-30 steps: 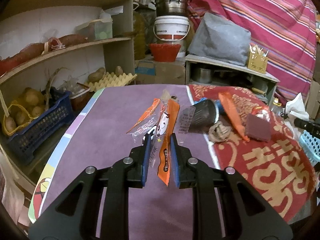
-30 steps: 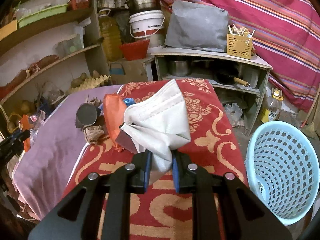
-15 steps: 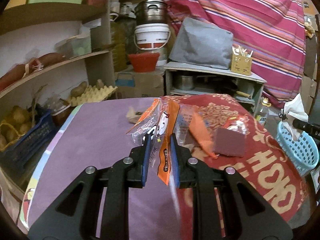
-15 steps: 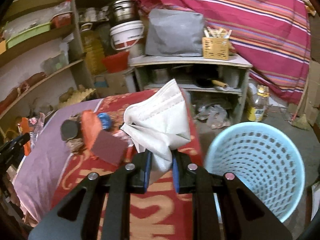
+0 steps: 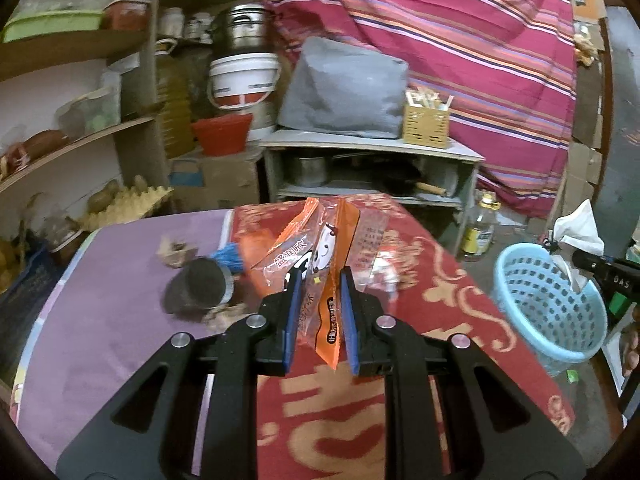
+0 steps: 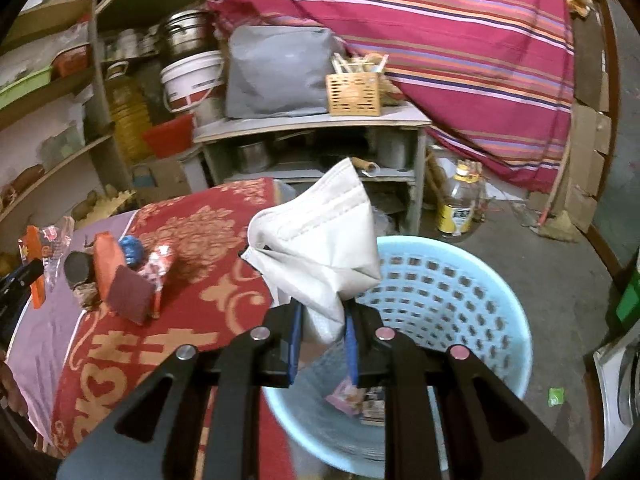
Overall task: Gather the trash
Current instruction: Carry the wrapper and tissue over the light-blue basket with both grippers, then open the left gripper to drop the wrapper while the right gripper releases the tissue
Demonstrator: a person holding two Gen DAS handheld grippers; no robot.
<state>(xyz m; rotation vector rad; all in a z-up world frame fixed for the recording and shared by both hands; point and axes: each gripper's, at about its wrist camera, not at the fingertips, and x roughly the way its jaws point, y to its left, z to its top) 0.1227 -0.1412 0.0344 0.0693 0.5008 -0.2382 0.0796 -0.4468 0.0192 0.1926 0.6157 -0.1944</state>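
My left gripper point(image 5: 319, 280) is shut on a bunch of orange and clear snack wrappers point(image 5: 320, 252), held above the red-patterned cloth of the table point(image 5: 432, 280). My right gripper point(image 6: 322, 312) is shut on a crumpled white face mask point(image 6: 320, 240), which hangs over the near rim of the light blue basket point(image 6: 460, 280). The basket point(image 5: 548, 300) stands on the floor right of the table and holds a few wrappers point(image 6: 352, 394). In the left wrist view the right gripper point(image 5: 580, 258) with the mask point(image 5: 576, 228) shows above the basket.
Loose trash lies on the table: a dark round cup point(image 5: 198, 286), an orange packet point(image 6: 105, 264), a maroon pad point(image 6: 130, 296), a blue bit point(image 6: 130, 248), a red-white wrapper point(image 6: 162, 264). A low grey shelf unit point(image 5: 372, 168), a bottle point(image 6: 460, 204) and left wall shelves point(image 5: 76, 152) stand around.
Both grippers have swung to the right with their loads. The blue basket has come from the right edge to right under the mask, and has entered the left wrist view.
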